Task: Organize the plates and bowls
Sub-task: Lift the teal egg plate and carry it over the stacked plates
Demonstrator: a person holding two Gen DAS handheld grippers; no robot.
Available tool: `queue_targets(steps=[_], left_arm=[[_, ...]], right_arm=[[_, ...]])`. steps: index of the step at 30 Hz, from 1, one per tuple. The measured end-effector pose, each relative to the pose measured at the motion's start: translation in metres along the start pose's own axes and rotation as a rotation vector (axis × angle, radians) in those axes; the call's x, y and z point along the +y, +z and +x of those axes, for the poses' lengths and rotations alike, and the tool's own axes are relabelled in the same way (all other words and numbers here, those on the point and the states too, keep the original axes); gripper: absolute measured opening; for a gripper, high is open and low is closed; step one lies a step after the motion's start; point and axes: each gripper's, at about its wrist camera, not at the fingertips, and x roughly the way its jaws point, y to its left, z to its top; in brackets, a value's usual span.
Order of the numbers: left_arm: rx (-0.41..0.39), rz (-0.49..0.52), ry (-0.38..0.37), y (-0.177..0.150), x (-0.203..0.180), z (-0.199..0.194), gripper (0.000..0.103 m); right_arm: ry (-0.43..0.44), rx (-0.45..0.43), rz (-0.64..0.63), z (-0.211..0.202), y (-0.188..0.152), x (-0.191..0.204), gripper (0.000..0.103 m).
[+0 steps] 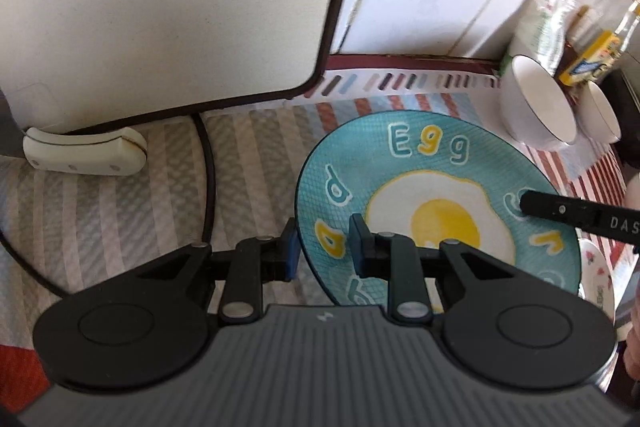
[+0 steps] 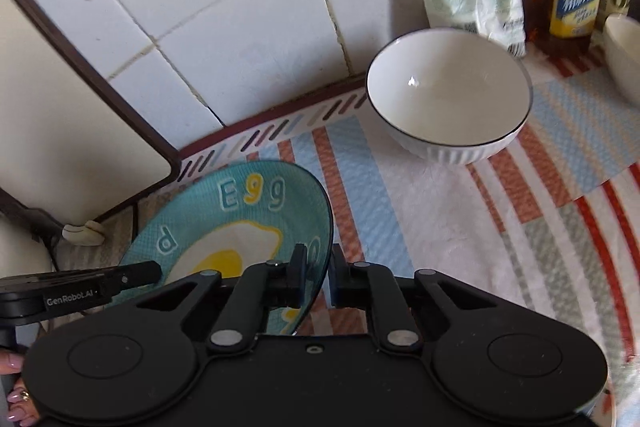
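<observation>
Left wrist, both tools gripping plate [image 1: 436, 203]

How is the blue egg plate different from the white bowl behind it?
The egg plate is shallow, teal and printed with a fried egg and letters; the white bowl is deep, plain, with a dark rim line. The plate is tilted, gripped at opposite edges by the left gripper and right gripper; the bowl stands untouched on the striped cloth. Both are empty.

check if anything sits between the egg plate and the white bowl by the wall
Nothing visible does. Both tongs, left and right, grip the egg plate, and only bare striped cloth lies between it and the white bowl.
</observation>
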Motion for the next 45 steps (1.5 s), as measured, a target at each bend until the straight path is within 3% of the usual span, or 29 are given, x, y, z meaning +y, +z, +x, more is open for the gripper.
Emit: queue_targets(steps=[14,29,36,45], left_arm=[[-0.02,0.072,-0.04,-0.043,-0.055,-0.053,0.023],[-0.008,0.154,-0.131,-0.09,-0.127,-0.097,0.023],[0.021,0.185,-0.144,-0.106,-0.155,-0.089,0.023],[0.104,0.177,-0.143,-0.113,-0.164,-0.056,0.023]], right_arm=[[0.025,-0.051,0.03,-0.064,-0.034,-0.02,0.014],[-0.04,-0.126,0.036,-0.166,-0.097,-0.054,0.014],[-0.06,-0.131,0.07,-0.183,-0.118,-0.079,0.014],[-0.064,-0.086,0.133,-0.168,-0.136,-0.106,0.014]])
